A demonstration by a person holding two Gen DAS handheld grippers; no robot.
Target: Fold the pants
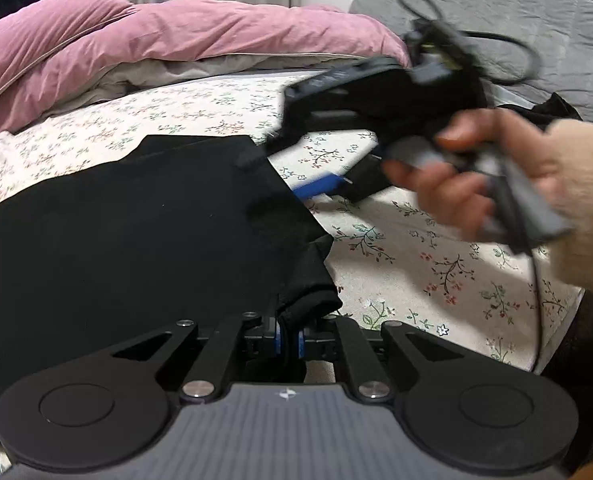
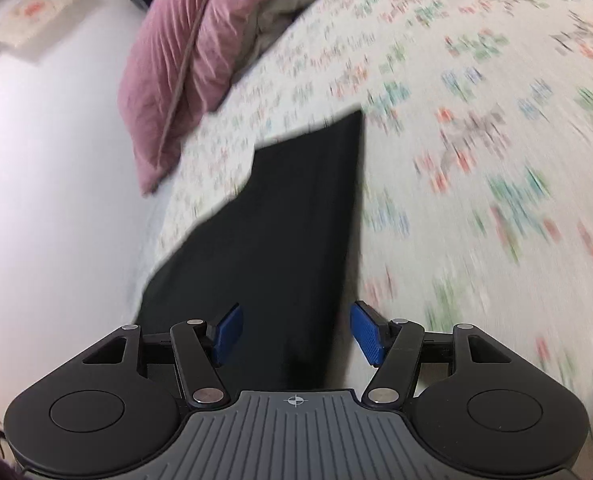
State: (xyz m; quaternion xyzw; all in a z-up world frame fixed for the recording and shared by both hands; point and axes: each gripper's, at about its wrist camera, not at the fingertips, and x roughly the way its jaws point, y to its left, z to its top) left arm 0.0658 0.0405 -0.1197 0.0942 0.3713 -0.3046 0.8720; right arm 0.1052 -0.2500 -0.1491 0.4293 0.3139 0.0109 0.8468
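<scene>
Black pants [image 1: 136, 232] lie spread on a bed with a floral sheet [image 1: 408, 248], running from the near edge toward the middle of the mattress. In the left wrist view the cloth fills the left and centre; its right edge runs diagonally, with a bunched fold at the near right corner.

Left hand-held gripper [image 1: 287, 342]: blue pads drawn close together, pinching that bunched fold of the pants between them. Cloth rises straight out of the narrow gap.

Right hand-held gripper [image 2: 296, 332]: jaws stand apart, blue pads [image 2: 366, 332] well clear of each other. The near end of the pants [image 2: 288, 220] lies below and between them, but the pads do not press on it; nothing gripped. This view is motion-blurred, mostly over the sheet [image 2: 476, 140] on the right.

From the left wrist view the right hand-held gripper [image 1: 328, 184] shows as a blurred black body above the sheet, just right of the pants' edge, one blue pad visible. A person's hand [image 1: 476, 176] grips its handle; a cream fuzzy sleeve [image 1: 584, 200] covers the wrist. A black cable [image 1: 496, 40] loops off the back of the tool.

A pink quilt [image 1: 136, 44] is heaped at the far side of the bed. A grey quilted cover [image 1: 516, 12] stands at upper right. A further dark piece of cloth [image 1: 552, 110] lies near the sleeve; what it is cannot be told.
</scene>
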